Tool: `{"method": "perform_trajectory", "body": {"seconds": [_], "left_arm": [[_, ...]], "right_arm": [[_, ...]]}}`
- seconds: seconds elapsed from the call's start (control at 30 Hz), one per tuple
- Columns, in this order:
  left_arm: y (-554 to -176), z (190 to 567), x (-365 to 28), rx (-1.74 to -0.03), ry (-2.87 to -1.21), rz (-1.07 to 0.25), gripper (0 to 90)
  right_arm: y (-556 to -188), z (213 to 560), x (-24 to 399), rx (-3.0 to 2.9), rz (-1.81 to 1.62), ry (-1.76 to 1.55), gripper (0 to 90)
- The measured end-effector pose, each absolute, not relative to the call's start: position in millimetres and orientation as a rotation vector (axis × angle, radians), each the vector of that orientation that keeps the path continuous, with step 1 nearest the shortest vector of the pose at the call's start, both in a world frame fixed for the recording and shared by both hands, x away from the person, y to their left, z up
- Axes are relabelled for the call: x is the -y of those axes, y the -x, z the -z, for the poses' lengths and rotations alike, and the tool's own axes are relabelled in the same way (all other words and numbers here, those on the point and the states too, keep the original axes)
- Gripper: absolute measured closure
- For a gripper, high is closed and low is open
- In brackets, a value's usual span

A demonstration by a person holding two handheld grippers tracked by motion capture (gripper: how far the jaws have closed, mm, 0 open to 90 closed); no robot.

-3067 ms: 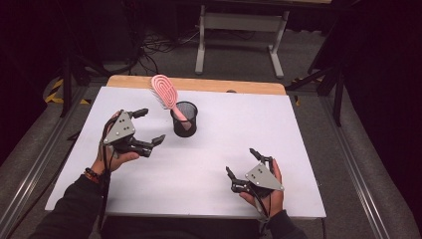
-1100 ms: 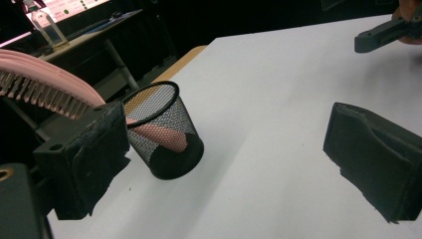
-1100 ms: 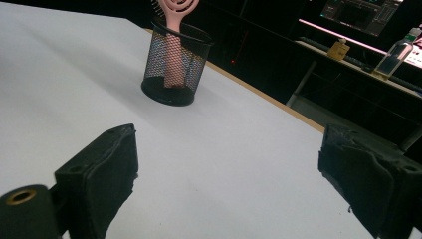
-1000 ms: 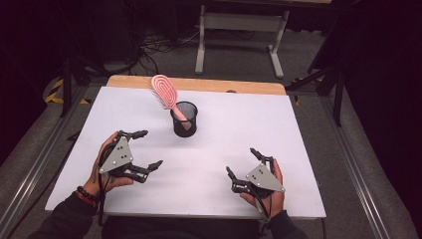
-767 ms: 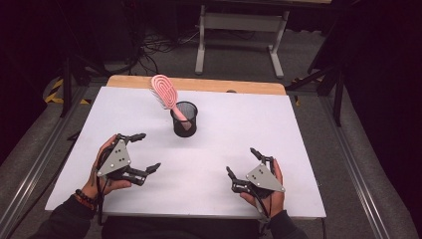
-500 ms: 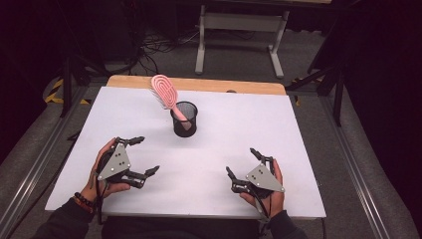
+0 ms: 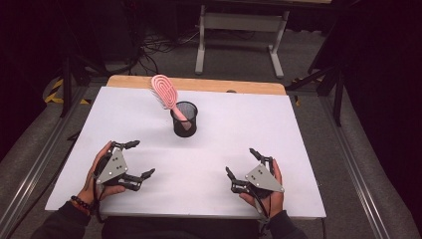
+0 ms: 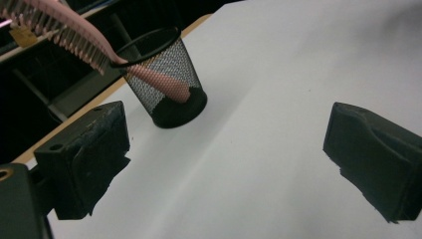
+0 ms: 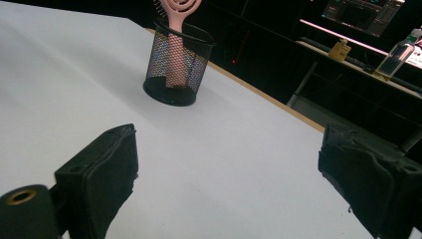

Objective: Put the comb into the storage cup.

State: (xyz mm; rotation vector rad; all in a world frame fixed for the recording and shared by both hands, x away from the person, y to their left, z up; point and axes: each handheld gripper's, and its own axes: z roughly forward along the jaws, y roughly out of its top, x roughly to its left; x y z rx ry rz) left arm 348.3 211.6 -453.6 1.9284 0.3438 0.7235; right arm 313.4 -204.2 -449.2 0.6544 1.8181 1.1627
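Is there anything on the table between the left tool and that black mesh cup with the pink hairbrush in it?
No. In the high view, bare white table separates the left tool from the black mesh cup.

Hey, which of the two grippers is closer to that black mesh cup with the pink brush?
The left gripper: it sits nearer the mesh cup holding the pink brush than the right gripper.

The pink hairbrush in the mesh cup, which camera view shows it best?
The high view: the whole pink hairbrush shows, head leaning left out of the black mesh cup. The left gripper view crops the head at the frame's corner but shows bristles and the handle through the mesh. The right gripper view cuts off the head's top.
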Motion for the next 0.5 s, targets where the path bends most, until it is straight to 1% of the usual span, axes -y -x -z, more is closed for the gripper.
{"method": "perform_trajectory", "body": {"seconds": [0.13, 0.5], "left_arm": [[-349, 459, -215, -0.352, -1.950, -0.719, 4.7], [-347, 465, -232, -0.398, -1.947, -0.688, 4.6]], "right_arm": [[-313, 449, 204, -1.820, -1.163, -0.654, 9.4], [-314, 450, 205, -1.822, -1.168, -0.656, 9.3]]}}
